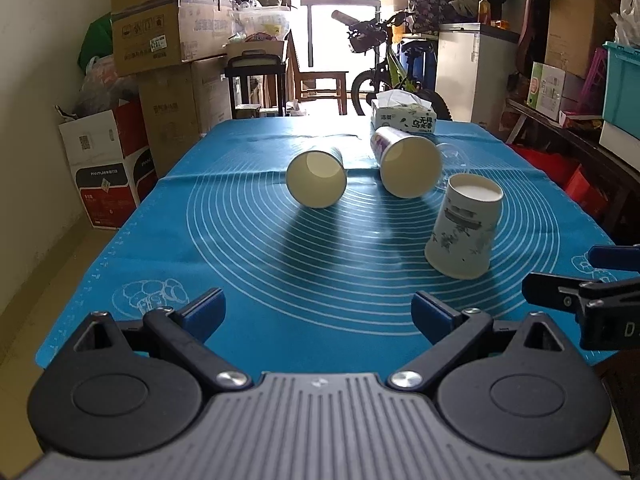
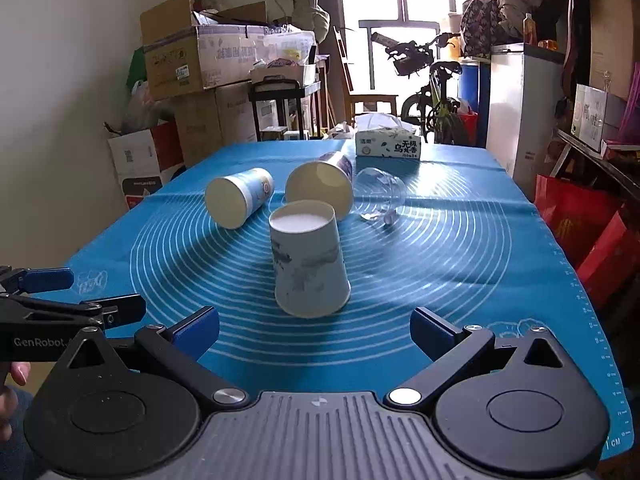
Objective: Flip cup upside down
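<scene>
A white paper cup with a grey-blue print (image 1: 464, 226) (image 2: 308, 260) stands upside down on the blue mat (image 1: 280, 264) (image 2: 460, 264). Two paper cups lie on their sides with their mouths toward me: one on the left (image 1: 317, 179) (image 2: 236, 200), one in the middle (image 1: 408, 166) (image 2: 320, 186). A clear plastic cup (image 2: 376, 196) (image 1: 454, 162) lies on its side beside the middle one. My left gripper (image 1: 318, 312) is open and empty above the mat's near part. My right gripper (image 2: 315, 330) is open and empty just in front of the upside-down cup.
A tissue box (image 1: 404, 116) (image 2: 388, 142) stands at the table's far edge. Cardboard boxes (image 1: 160, 40), a bicycle (image 1: 384, 68) and a white cabinet (image 1: 472, 72) stand beyond the table. Red bags (image 2: 580, 232) sit at the right.
</scene>
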A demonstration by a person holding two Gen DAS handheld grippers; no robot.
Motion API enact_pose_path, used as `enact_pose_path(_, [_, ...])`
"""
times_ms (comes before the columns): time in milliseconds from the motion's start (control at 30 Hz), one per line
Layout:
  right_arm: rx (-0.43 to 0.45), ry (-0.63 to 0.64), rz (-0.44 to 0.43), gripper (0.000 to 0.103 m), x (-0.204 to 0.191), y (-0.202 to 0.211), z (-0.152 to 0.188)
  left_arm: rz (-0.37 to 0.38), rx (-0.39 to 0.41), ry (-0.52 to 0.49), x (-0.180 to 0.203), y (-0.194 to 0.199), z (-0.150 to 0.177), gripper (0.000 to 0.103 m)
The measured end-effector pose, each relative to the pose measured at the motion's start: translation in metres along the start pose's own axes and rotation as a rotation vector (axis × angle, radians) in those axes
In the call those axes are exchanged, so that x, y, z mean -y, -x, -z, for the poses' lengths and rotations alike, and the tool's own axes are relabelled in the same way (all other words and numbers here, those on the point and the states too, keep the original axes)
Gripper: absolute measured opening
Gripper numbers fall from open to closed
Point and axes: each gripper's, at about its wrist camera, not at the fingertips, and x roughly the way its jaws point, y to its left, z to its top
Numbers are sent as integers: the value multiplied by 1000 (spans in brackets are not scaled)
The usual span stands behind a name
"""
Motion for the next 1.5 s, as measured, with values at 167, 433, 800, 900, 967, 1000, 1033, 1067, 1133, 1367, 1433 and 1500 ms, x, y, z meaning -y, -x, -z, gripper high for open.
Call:
enact_pose_path(167, [-10,4,13,103,2,3,3,3,-7,-9,4,2,4,98])
enact_pose_path(433, [-15,12,3,102,0,3,5,6,-10,-30,7,4,7,98])
enact_pose_path(800, [-20,6,3,102,0,4,4,3,-9,-32,7,4,8,98])
enact_pose_path(900, [-21,9,6,102,0,4,4,2,-9,-32,7,4,8,98])
enact_pose_path(967, [-23,10,7,102,0,3,4,1,-7,-31,7,5,8,98])
enact_pose_path(1000, [-23,11,7,102,0,4,4,1,-7,-31,7,5,8,98])
enact_pose_path(1033, [-23,11,8,102,0,3,3,0,-6,-31,6,5,8,98])
enact_pose_path(1067, [-23,11,8,102,0,3,4,0,-6,-31,6,5,8,98])
enact_pose_path(1133, [-23,11,7,102,0,3,4,0,-5,-31,6,5,8,98])
enact_pose_path(1367, [-20,12,7,102,1,4,4,0,-5,-32,5,6,7,98])
enact_pose_path(1433, [-18,13,9,102,1,4,4,0,-5,-32,5,6,8,98])
enact_pose_path(1500, [-16,11,11,102,2,5,4,1,-5,-32,5,6,8,98])
